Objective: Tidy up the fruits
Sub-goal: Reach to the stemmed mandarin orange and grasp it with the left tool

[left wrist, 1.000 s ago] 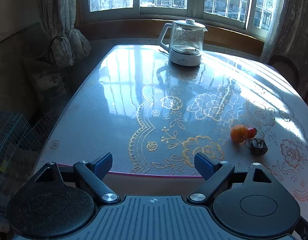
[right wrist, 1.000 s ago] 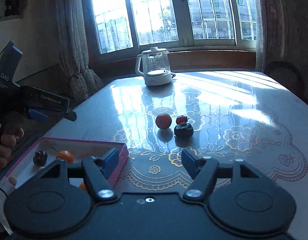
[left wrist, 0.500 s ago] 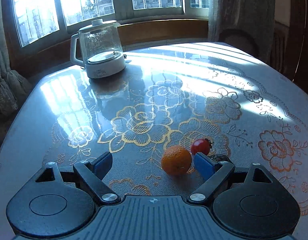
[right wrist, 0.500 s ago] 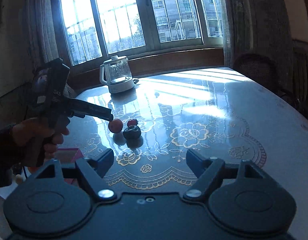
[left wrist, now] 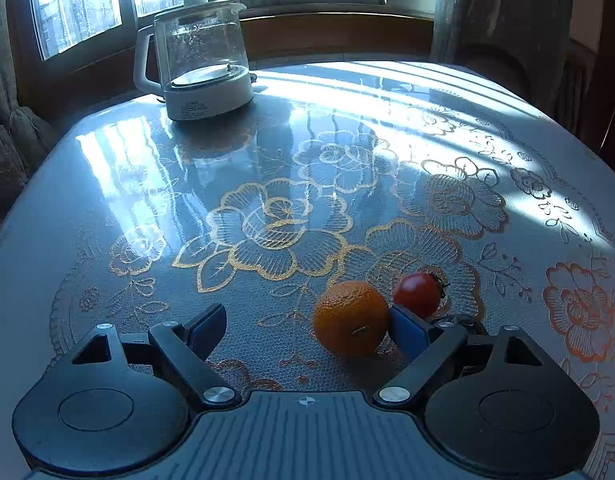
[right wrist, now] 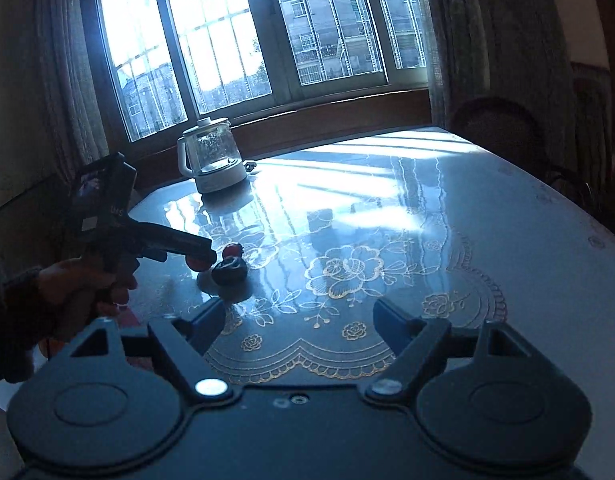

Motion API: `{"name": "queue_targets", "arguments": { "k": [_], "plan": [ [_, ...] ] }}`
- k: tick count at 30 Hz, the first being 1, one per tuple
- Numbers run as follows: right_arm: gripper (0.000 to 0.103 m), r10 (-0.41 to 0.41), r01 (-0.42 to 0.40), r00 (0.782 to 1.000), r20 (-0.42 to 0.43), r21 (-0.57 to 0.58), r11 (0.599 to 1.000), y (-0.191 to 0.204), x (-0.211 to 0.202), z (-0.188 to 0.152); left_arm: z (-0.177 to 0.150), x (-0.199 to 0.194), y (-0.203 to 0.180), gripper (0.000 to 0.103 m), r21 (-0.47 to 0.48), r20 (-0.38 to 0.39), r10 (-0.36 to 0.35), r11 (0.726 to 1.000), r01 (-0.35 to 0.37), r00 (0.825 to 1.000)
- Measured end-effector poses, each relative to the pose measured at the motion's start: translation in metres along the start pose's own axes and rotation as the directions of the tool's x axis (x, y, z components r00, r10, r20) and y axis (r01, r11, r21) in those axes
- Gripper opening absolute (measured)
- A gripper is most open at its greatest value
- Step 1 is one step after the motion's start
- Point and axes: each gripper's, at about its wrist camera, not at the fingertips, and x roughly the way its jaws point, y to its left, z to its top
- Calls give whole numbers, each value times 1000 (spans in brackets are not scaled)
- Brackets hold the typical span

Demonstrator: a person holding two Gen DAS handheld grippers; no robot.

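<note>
Sunlit windows (right wrist: 243, 40) with metal grilles back a glossy bench (left wrist: 487, 152) covered by a clear sheet over gold floral lace. 1 glass electric kettle on a white base (left wrist: 199, 60) stands at the far side of the bench, near the window sill.

Left tongs (left wrist: 307, 330): wide open, holding nothing. 1 round orange mandarin (left wrist: 349, 318) lies on the bench between the 2 blue fingers, close against the right-hand blue pad (left wrist: 405, 334) and well apart from the left-hand pad. 1 small red cherry tomato (left wrist: 417, 294) lies just beyond that right-hand pad, touching or nearly touching the mandarin; actual contact cannot be confirmed.

Right tongs (right wrist: 299, 322): wide open, holding nothing, raised above the near part of the bench. From this camera, the left tongs (right wrist: 205, 256) reach the fruit cluster, gripped by the person's left hand (right wrist: 87, 284). 1 dark wrinkled round fruit (right wrist: 229, 272) lies on the bench just beside the tip of the left tongs, with the tomato directly behind it.
</note>
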Motion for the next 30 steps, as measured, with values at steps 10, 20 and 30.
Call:
{"name": "queue_targets", "arguments": {
  "k": [10, 20, 30],
  "plan": [
    [81, 8, -8, 1000, -3, -3, 1000, 1, 2, 0, 1, 9, 1, 70, -14, -39, -16, 1000, 15, 999],
    [81, 14, -14, 1000, -4, -4, 1000, -1, -2, 1, 2, 5, 3, 69, -15, -28, -22, 1000, 22, 999],
    [81, 29, -29, 999, -14, 1, 1000, -1, 3, 0, 12, 2, 3, 86, 8, 18, -35, 999, 35, 999]
  ]
}}
